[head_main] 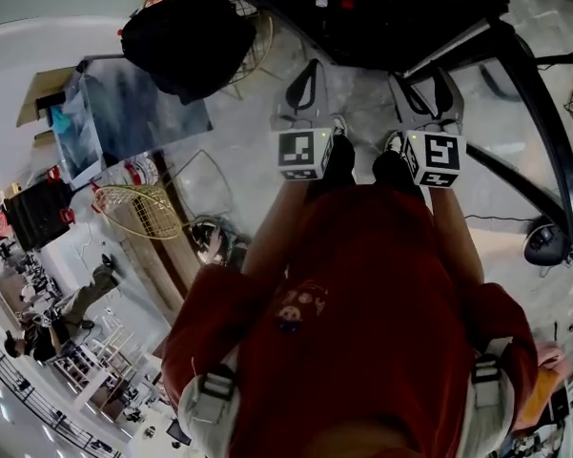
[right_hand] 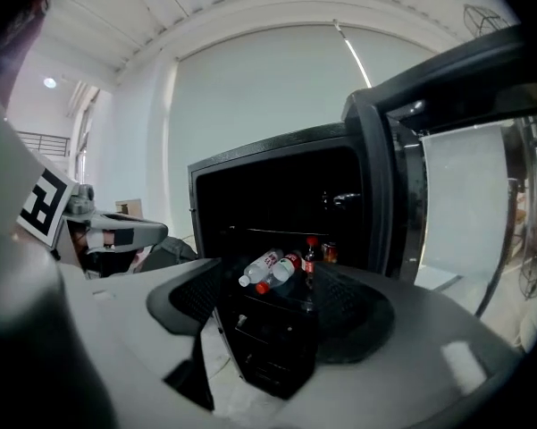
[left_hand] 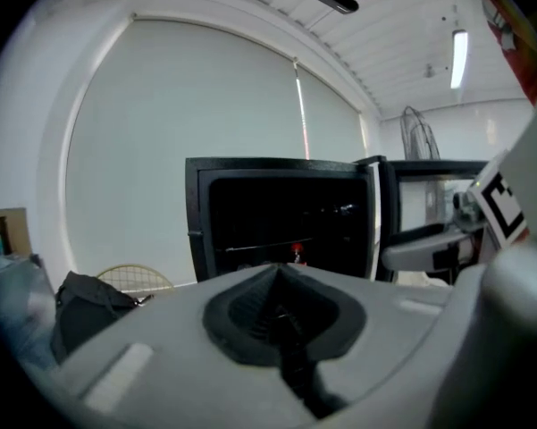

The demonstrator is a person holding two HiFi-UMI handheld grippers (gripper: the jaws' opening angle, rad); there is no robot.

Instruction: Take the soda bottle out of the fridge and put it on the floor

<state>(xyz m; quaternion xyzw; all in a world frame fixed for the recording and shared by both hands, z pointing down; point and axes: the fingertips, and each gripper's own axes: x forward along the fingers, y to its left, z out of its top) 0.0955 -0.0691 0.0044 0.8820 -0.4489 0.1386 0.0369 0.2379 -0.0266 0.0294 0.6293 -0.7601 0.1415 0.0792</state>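
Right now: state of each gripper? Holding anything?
Left gripper: shut, jaws together, nothing between them.
Right gripper: open, empty; the soda bottle stands inside the open fridge, untouched.

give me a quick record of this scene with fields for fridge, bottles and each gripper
fridge: black, door open at the right
soda bottle: dark, red cap, upright inside the fridge
other bottles: two, lying just left of it
left gripper: shut, empty, facing the fridge
right gripper: open, empty, aimed at the bottles
task: soda bottle not yet grasped
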